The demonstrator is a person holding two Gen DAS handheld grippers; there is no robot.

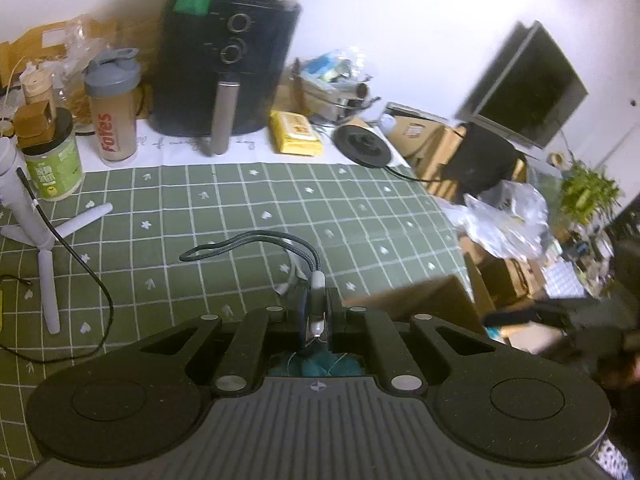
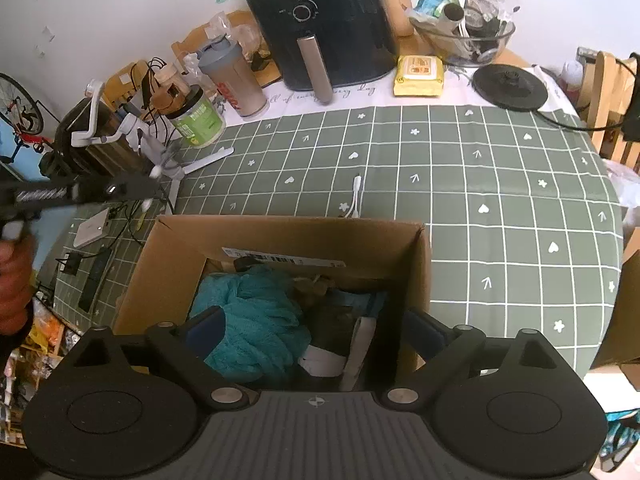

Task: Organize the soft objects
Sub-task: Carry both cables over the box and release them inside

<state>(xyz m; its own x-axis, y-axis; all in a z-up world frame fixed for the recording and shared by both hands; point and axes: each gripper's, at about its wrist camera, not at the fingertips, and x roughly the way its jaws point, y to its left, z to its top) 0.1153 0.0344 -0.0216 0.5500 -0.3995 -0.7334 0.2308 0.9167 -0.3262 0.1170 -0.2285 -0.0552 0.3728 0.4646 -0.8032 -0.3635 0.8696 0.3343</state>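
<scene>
In the left wrist view my left gripper (image 1: 316, 314) is shut on a grey braided cable (image 1: 256, 238) with white plug ends; its loop hangs out over the green checked tablecloth (image 1: 240, 200). A bit of teal cloth (image 1: 316, 366) shows below the jaws. In the right wrist view my right gripper (image 2: 314, 328) stands open over an open cardboard box (image 2: 288, 232), nothing between its fingers. A teal cloth (image 2: 256, 312) lies bunched in the box with darker items and white paper. The left gripper (image 2: 80, 192) appears blurred at the left edge, a hand below it.
A short white adapter cable (image 2: 354, 196) lies on the cloth just beyond the box. Along the back stand a black air fryer (image 2: 320, 20), shaker bottle (image 2: 236, 76), green jar (image 2: 200, 120), yellow pack (image 2: 418, 76) and black round base (image 2: 510, 84). A white tripod (image 2: 188, 168) and cables sit at left.
</scene>
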